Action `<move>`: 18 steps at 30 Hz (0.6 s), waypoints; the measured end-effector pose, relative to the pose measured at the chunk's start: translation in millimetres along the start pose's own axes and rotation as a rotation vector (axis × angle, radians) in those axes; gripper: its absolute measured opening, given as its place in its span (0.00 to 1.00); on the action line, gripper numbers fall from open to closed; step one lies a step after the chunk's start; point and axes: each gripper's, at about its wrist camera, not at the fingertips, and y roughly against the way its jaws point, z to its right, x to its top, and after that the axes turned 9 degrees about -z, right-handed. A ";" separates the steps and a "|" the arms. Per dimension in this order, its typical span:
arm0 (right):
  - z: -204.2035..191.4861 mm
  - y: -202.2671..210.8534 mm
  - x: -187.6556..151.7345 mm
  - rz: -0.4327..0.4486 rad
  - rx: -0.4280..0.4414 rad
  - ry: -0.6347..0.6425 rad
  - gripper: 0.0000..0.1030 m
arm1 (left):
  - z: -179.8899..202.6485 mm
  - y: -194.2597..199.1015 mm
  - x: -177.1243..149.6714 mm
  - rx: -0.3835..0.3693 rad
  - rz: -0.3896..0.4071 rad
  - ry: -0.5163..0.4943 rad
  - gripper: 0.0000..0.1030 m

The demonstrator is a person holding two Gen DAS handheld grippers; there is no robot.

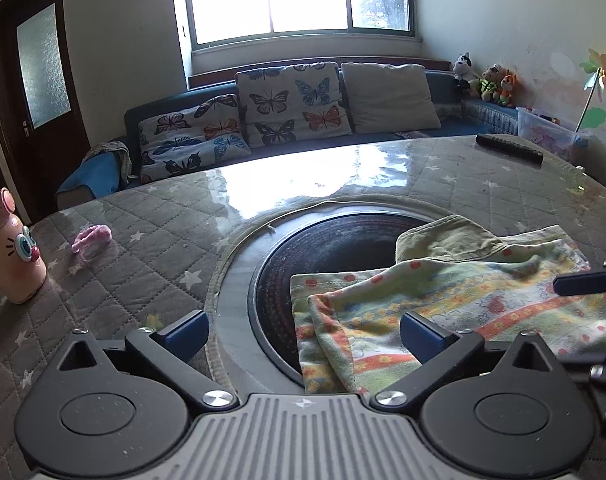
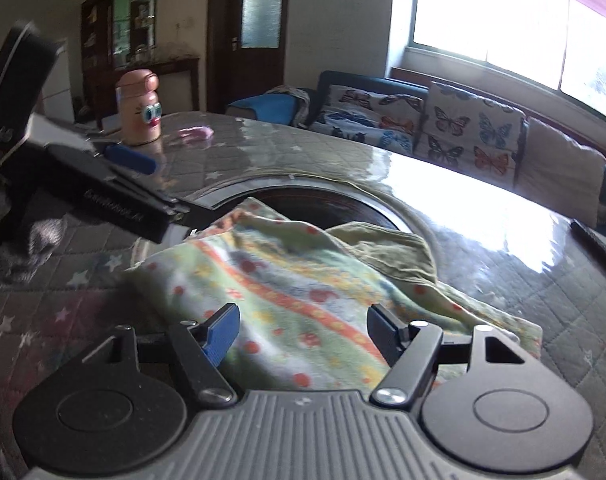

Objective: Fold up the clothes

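Observation:
A small patterned garment (image 1: 455, 304) in green, yellow and orange stripes with red dots lies crumpled on the round table, half over the black centre disc (image 1: 335, 248). Its plain olive lining (image 1: 443, 240) is turned up at the far edge. My left gripper (image 1: 305, 334) hovers open over the garment's left corner, nothing between its blue pads. In the right wrist view the same garment (image 2: 287, 288) spreads under my right gripper (image 2: 303, 330), which is open just above the cloth. The left gripper's body (image 2: 115, 196) reaches in from the left there.
A quilted grey star-print cover (image 1: 143, 248) under glossy plastic tops the table. A pink bottle with cartoon eyes (image 1: 11, 248) and a pink fluffy item (image 1: 91, 236) sit at the left. A dark remote (image 1: 509, 148) lies at the far right. A sofa with butterfly cushions (image 1: 287, 100) is behind.

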 end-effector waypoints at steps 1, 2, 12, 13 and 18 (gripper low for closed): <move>-6.2 0.7 -0.2 0.000 0.002 0.019 0.70 | -2.5 0.9 -0.1 0.003 -0.003 0.009 1.00; -12.5 1.5 -0.1 0.001 0.004 0.039 0.70 | -5.9 1.8 -0.2 0.009 -0.004 0.023 1.00; -77.5 -6.5 14.6 0.008 0.021 0.284 0.65 | -43.1 8.6 -3.6 0.041 -0.023 0.158 1.00; -82.3 -9.1 15.9 0.006 0.020 0.304 0.64 | -45.0 8.9 -4.6 0.034 -0.026 0.166 1.00; -106.8 -28.2 21.4 -0.018 0.020 0.385 0.54 | -51.9 6.5 -7.4 -0.039 -0.062 0.236 1.00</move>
